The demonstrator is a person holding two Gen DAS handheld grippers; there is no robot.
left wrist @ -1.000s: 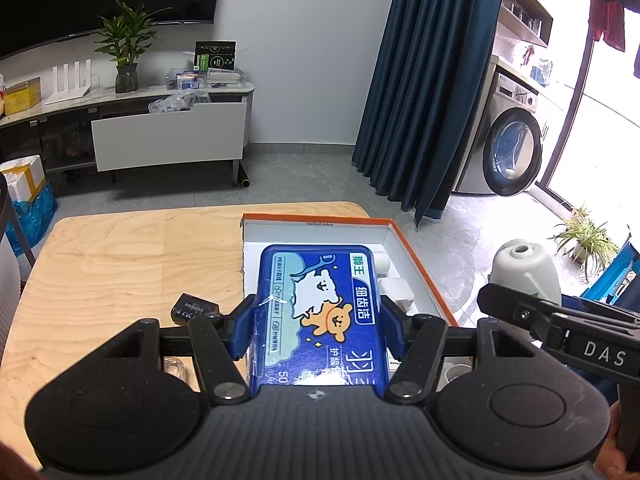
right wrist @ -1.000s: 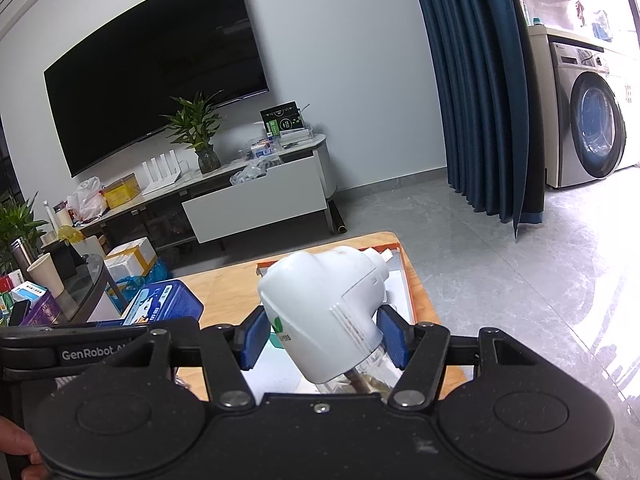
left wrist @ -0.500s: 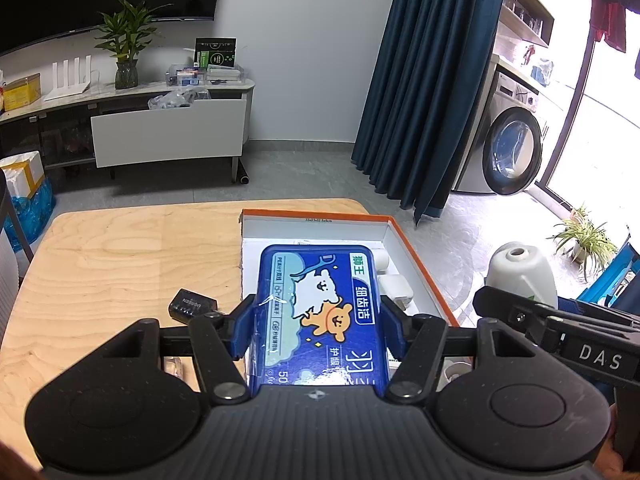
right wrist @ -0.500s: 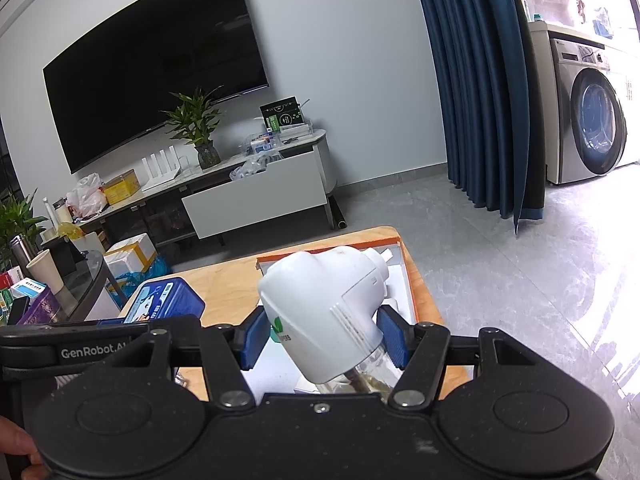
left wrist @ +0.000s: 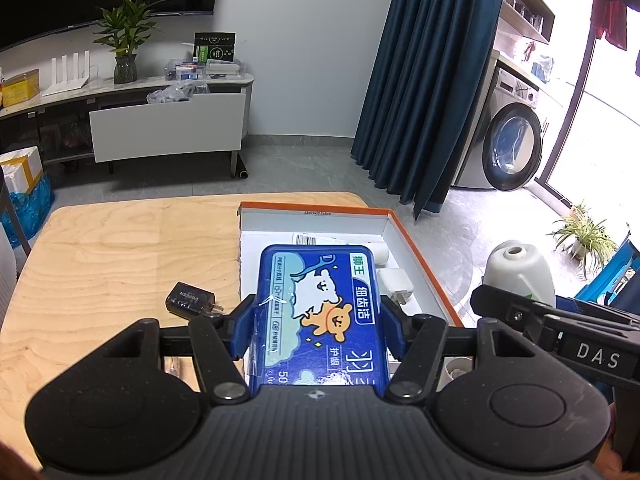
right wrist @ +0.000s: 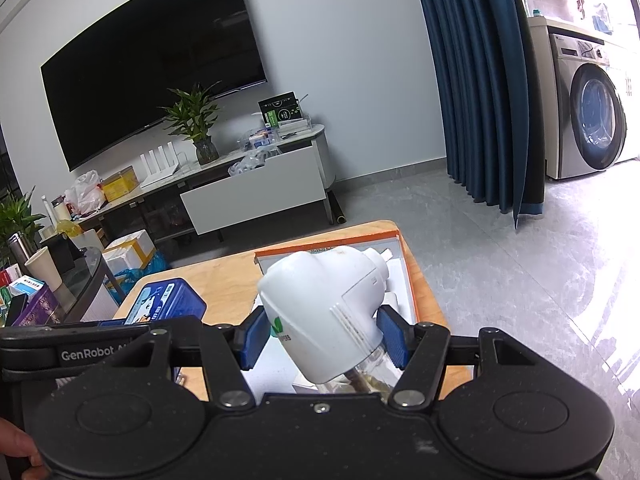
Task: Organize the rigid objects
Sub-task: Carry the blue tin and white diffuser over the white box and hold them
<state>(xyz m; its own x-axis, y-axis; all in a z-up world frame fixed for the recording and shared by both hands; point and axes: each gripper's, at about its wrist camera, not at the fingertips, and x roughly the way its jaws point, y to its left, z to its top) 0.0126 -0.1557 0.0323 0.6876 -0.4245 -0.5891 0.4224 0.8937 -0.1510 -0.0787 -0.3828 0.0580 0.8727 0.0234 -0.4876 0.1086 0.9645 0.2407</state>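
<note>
The left gripper [left wrist: 318,328] is clamped on one blue box [left wrist: 320,312] printed with cartoon bears, its blue pads pressing the box's two long sides. The box hangs over the near left part of one orange-rimmed tray [left wrist: 416,256], which lies on the wooden table [left wrist: 120,248]. One black plug [left wrist: 188,300] lies on the table just left of the tray, and two small white pieces [left wrist: 394,282] sit inside the tray by its right wall. The right gripper [right wrist: 324,334] grips one white plastic device [right wrist: 324,304], tilted, held above the tray's near end.

Compared with a second earlier, both grips are unchanged; in the left view the plug and the tray's far edge sit a little lower, and the right view looks slightly further down.

The table's left half is bare wood. The tray's right rim runs close to the table's right edge, beyond which is open floor.
</note>
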